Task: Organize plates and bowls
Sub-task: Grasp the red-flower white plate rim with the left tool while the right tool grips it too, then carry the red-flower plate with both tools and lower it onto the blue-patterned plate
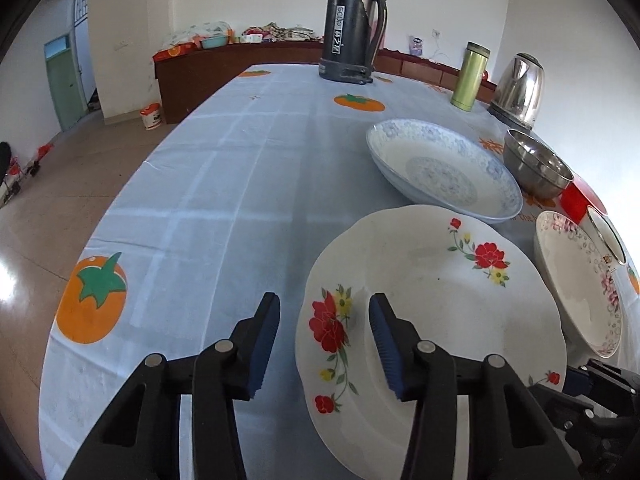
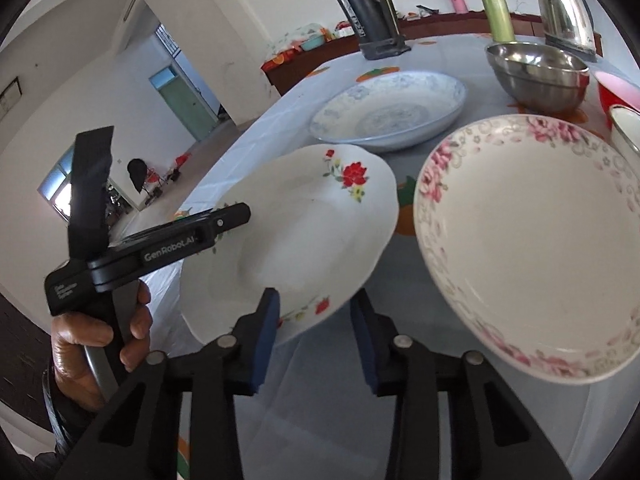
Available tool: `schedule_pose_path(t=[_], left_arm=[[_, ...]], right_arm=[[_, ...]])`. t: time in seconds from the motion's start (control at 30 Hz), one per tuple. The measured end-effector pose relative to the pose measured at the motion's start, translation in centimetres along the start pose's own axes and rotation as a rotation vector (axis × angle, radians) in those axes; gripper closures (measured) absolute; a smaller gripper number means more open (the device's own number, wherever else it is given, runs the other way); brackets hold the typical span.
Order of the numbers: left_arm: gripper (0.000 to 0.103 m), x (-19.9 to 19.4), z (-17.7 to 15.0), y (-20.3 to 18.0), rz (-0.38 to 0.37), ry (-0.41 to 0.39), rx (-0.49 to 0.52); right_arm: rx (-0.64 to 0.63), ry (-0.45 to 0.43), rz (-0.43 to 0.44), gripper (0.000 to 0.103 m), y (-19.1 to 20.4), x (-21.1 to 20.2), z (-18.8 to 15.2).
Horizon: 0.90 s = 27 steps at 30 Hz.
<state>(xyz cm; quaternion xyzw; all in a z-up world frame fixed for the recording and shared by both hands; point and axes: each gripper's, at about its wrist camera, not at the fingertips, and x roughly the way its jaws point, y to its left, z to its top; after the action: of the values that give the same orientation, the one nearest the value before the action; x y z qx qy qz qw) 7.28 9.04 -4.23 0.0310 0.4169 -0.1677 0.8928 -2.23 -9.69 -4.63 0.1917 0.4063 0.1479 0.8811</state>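
A white plate with red flowers point(image 1: 436, 312) point(image 2: 304, 232) sits tilted near the table's front. My left gripper point(image 1: 324, 316) is open, its jaws straddling the plate's left rim. My right gripper point(image 2: 316, 312) is open, its jaws straddling the plate's near rim. Whether either touches it I cannot tell. A pink-rimmed plate point(image 2: 532, 244) point(image 1: 580, 284) lies to the right. A blue-patterned plate point(image 1: 444, 168) point(image 2: 388, 108) lies behind. A steel bowl point(image 1: 536, 164) point(image 2: 536, 76), a red bowl point(image 2: 618, 88) and a white bowl point(image 2: 626, 128) stand at the right.
A dark thermos point(image 1: 354, 24), a green flask point(image 1: 470, 76) and a steel kettle point(image 1: 520, 88) stand at the far end of the table point(image 1: 224, 184), which has a blue cloth with orange fruit prints. The table's left edge drops to the floor.
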Motion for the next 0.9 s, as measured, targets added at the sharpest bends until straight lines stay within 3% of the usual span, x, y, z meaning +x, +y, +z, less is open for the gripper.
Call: schedule_pose_path(t=[0.17, 0.37, 0.63, 0.9], left_arm=[[0.064, 0.6, 0.0, 0.1, -0.054, 0.029, 0.018], [0.064, 0.8, 0.1, 0.5, -0.08, 0.027, 0.004], [0.067, 0.0, -0.5, 0.8, -0.067, 0.001, -0.008], [0.068, -1.6, 0.6, 0.2, -0.054, -0.062, 0.012]], right_arm=[[-0.014, 0.003, -0.022, 0.073, 0.3, 0.8, 0.4], [-0.03, -0.001, -0.052, 0.073, 0.7, 0.9, 0.5], [-0.063, 0.003, -0.085, 0.073, 1.2, 1.0, 0.5], [-0.094, -0.046, -0.091, 0.073, 1.8, 0.0, 1.3]])
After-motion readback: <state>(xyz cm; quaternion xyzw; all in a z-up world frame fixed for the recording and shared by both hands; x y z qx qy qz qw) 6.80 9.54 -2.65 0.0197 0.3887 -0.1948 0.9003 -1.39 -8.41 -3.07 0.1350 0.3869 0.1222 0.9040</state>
